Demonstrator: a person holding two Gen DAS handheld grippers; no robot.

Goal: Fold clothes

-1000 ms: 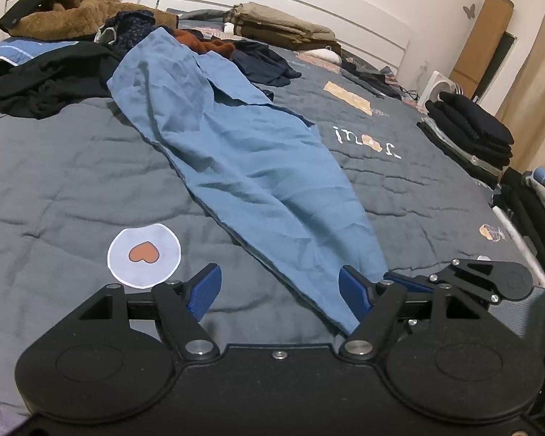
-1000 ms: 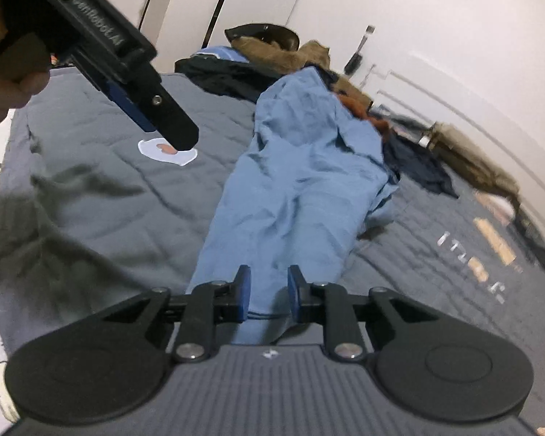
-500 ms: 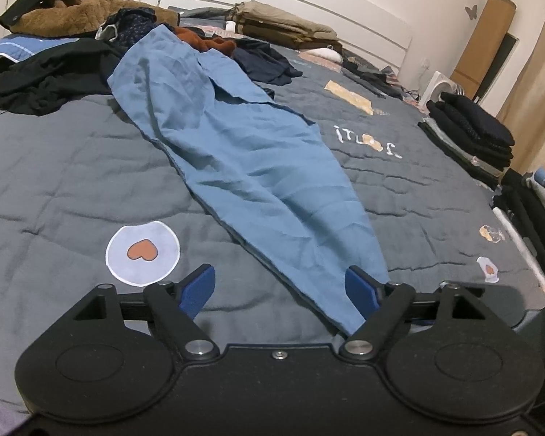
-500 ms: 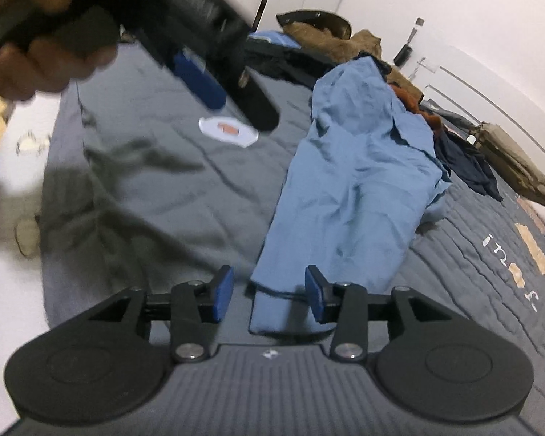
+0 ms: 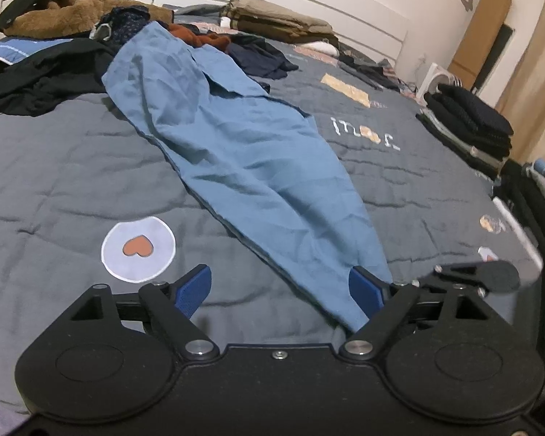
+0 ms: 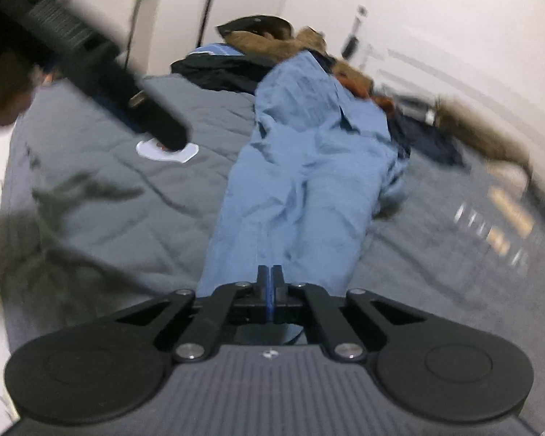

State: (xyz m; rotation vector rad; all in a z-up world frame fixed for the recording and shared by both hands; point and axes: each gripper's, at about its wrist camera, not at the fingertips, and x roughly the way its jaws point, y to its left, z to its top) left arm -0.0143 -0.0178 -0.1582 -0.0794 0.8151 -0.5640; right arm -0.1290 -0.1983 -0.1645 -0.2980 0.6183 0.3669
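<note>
One pair of blue trousers [image 5: 243, 152] is stretched out long across the grey quilt [image 5: 65, 181], waist end up by the messy clothes heap [image 5: 43, 72] near the headboard, leg ends down at the near edge of the bed. The right gripper [image 6: 270, 283] has its jaws pressed completely together right at the hem end of the trousers. They've just snapped closed, but the picture is too blurry to say for sure whether any fabric is actually caught between them. The left gripper [image 5: 279, 287] sits wide open and low over the quilt, jaws just been spreading a bit more, holding nothing; the leg tip lies against the inside of its right finger [image 5: 367, 289]. Just beyond its other finger is a white round patch with a heart [image 5: 138, 249]. Off on the right edge of the bed there's a neat stack of dark folded clothes [image 5: 472, 123].
</note>
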